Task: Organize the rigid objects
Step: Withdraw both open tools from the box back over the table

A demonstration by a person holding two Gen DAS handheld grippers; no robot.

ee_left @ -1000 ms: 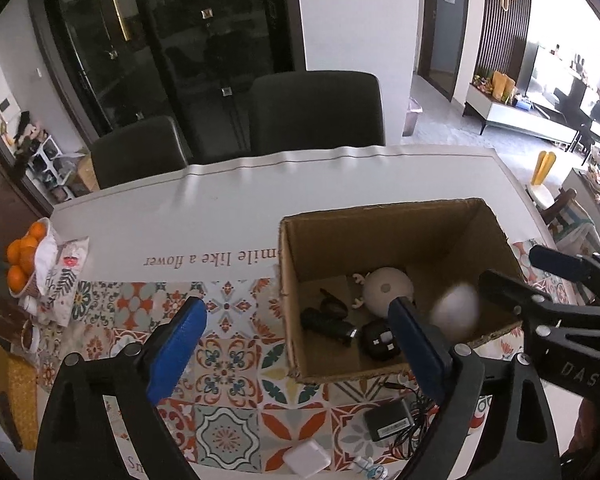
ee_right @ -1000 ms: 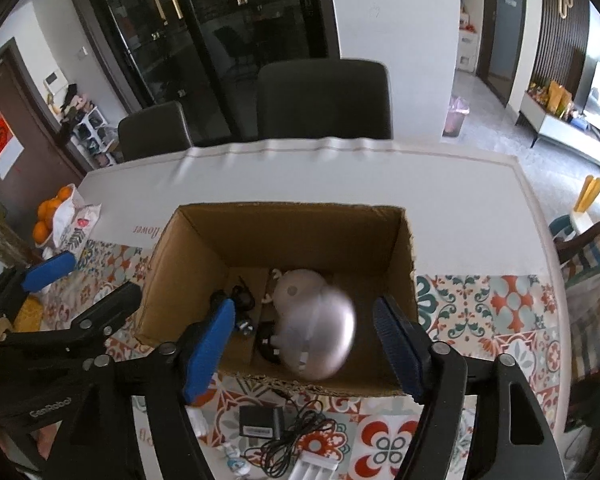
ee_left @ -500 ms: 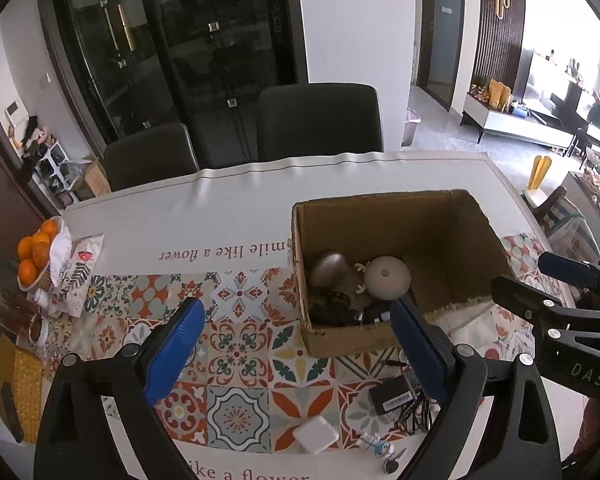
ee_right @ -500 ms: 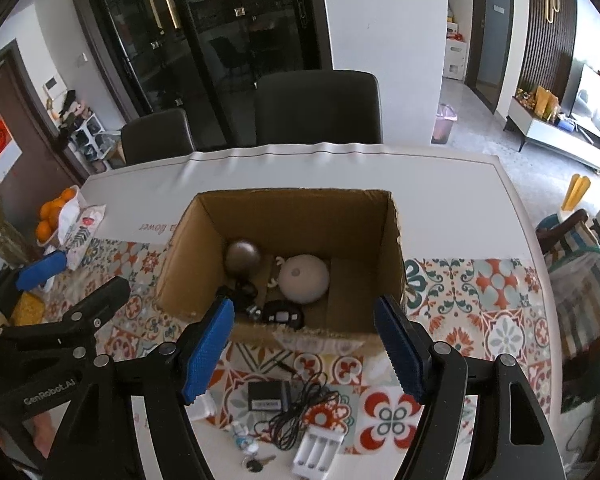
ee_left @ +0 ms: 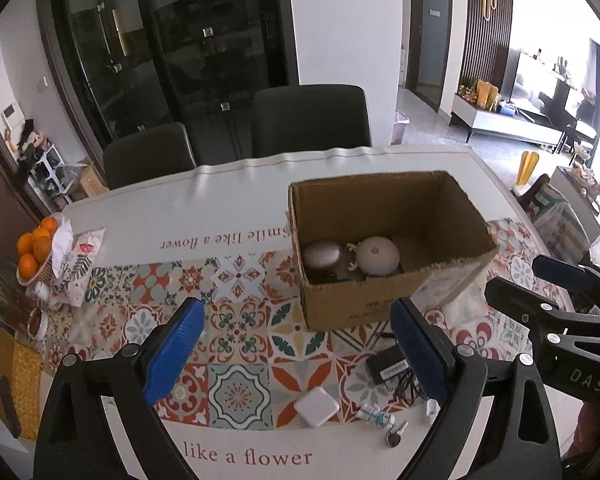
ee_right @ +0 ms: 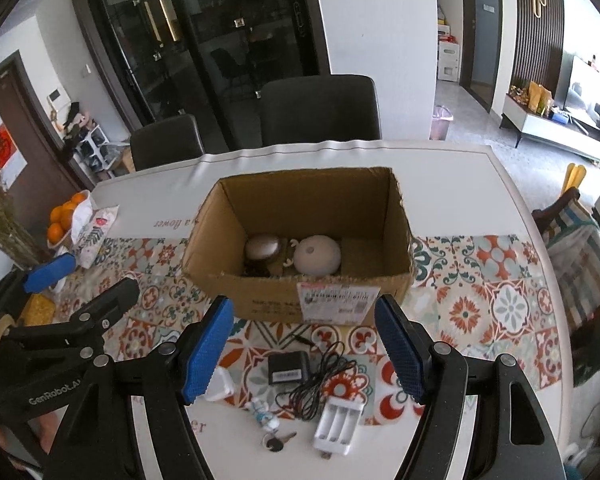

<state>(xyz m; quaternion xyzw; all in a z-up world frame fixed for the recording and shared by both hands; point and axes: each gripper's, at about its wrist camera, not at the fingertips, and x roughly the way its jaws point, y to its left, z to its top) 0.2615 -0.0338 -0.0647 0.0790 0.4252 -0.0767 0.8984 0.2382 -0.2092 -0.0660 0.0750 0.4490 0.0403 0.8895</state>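
Observation:
An open cardboard box [ee_left: 364,308] [ee_right: 260,300] stands on the patterned table runner. Inside lie a grey round object [ee_left: 321,254] [ee_right: 262,246], a beige round object [ee_left: 377,256] [ee_right: 318,256] and some dark items. In front of the box lie a black adapter with cable [ee_right: 288,367] [ee_left: 388,367], a white plug [ee_left: 316,406] [ee_right: 219,387], a white battery charger [ee_right: 339,424], a small figurine [ee_right: 263,412] and keys [ee_right: 278,442]. My left gripper [ee_left: 296,354] is open and empty, held above the table before the box. My right gripper [ee_right: 302,350] is open and empty above the adapter.
A bowl of oranges [ee_left: 34,250] and a patterned packet [ee_left: 76,264] sit at the table's left edge. Two dark chairs [ee_left: 310,120] stand behind the table. The table's right edge [ee_right: 548,280] curves close by a striped chair.
The grey round object has dropped from between my right fingers into the box, at its left side. Both grippers have pulled back and up from the box.

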